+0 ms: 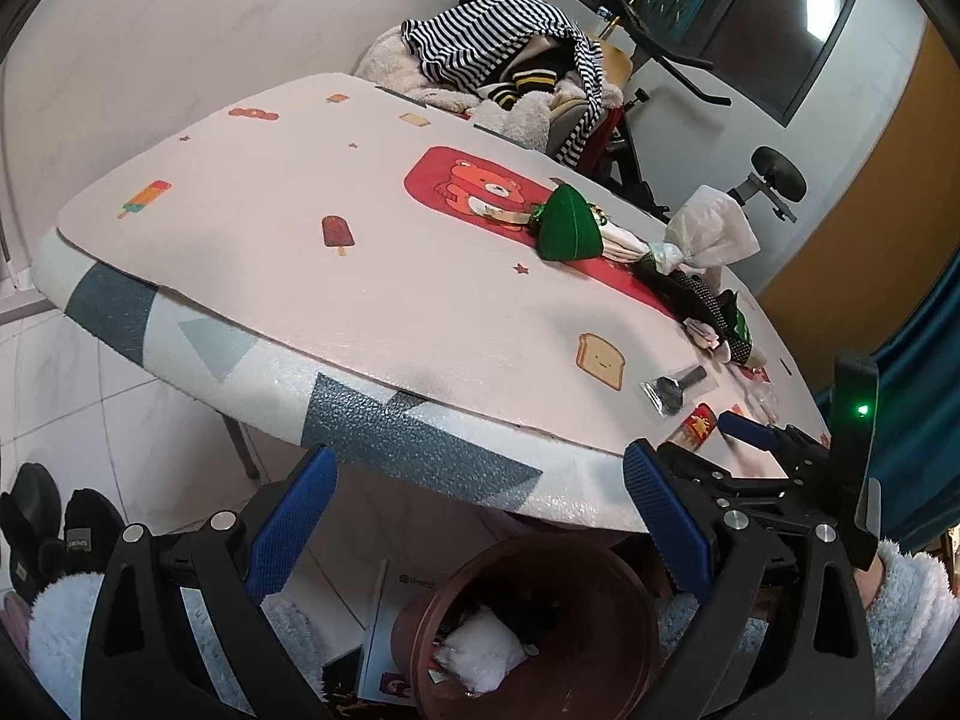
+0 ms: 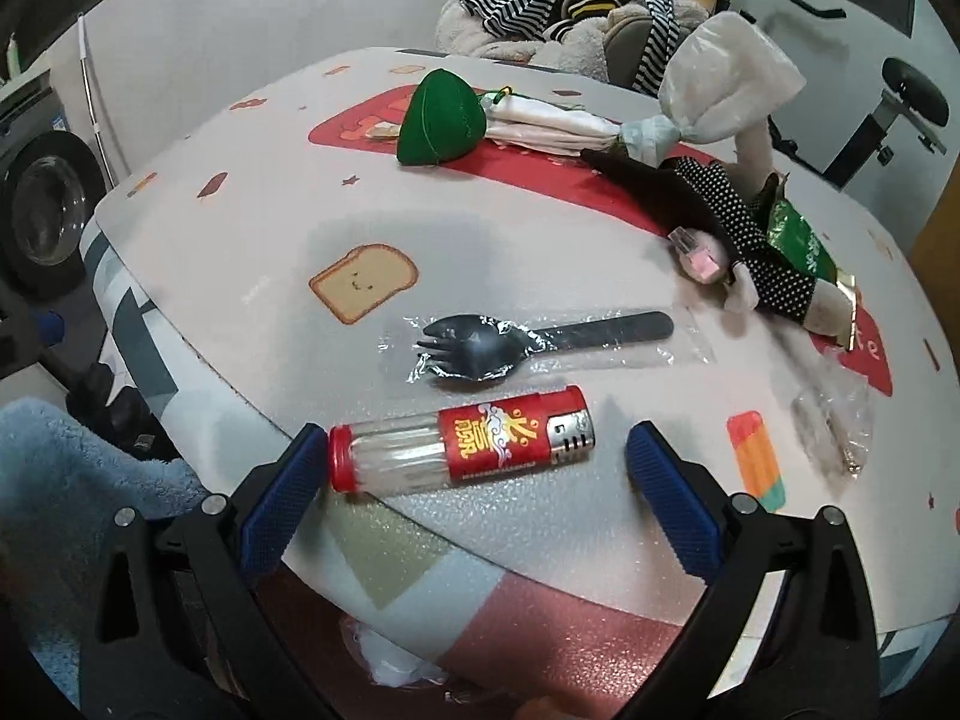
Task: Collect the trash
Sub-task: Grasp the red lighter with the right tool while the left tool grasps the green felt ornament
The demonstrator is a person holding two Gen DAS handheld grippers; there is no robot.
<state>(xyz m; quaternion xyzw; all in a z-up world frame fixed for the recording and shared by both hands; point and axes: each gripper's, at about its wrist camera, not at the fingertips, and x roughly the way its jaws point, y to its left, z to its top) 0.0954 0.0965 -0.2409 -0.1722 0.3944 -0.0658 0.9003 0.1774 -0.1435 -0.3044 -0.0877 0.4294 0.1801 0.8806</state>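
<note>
A red lighter (image 2: 462,447) with a clear body lies near the table's front edge. My right gripper (image 2: 477,435) is open around it, its left pad touching the red cap end. Behind the lighter lie a black spork in a clear wrapper (image 2: 540,336), a green snack wrapper (image 2: 801,240) and a crumpled clear wrapper (image 2: 840,414). My left gripper (image 1: 480,453) is open and holds nothing, below the table edge and above a brown bin (image 1: 618,612) that holds white trash (image 1: 480,651). In the left wrist view a blue finger (image 1: 747,429) of my right gripper shows beside the lighter (image 1: 696,429).
A green felt dumpling (image 2: 438,120), a knotted white plastic bag (image 2: 726,84) and a black dotted cloth (image 2: 738,210) lie further back on the printed table mat (image 2: 252,228). A chair piled with striped clothes (image 1: 498,54) stands behind the table. Dark slippers (image 1: 54,534) sit on the floor.
</note>
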